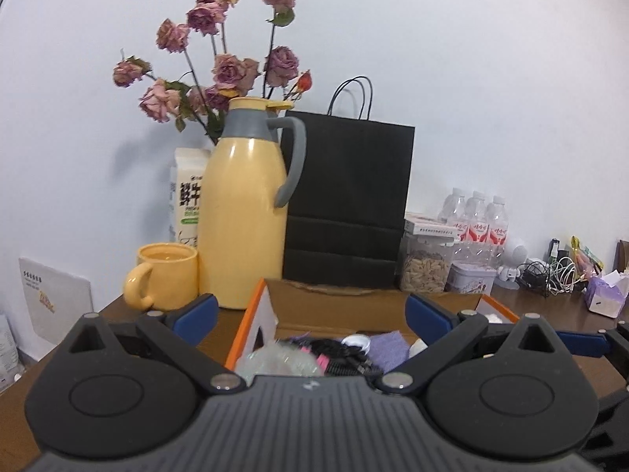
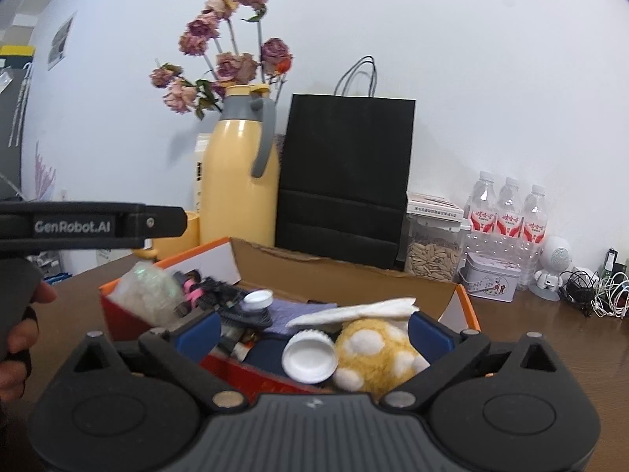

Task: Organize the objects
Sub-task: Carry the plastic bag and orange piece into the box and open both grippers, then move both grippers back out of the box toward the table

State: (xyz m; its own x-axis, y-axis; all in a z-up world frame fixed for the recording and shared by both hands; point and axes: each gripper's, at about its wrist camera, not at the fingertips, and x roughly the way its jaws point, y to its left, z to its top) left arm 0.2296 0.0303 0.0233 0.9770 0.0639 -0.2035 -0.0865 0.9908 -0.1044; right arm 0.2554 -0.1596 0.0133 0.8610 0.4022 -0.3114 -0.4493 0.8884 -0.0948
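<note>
One orange box [image 2: 468,306] holds a yellow plush [image 2: 377,350] and white cap [image 2: 310,358].

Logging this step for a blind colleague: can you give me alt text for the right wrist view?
The right tongs hang open over an orange cardboard box of clutter, above a yellow spotted plush and a white lid. Behind stand a yellow thermos and black paper bag.

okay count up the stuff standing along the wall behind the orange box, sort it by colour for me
Yellow: 2, the thermos jug and the mug.
Black: 1, the paper bag.
Clear plastic: 4, three water bottles and the seed jar.
White: 2, the milk carton and the tin.
Total: 9.
</note>
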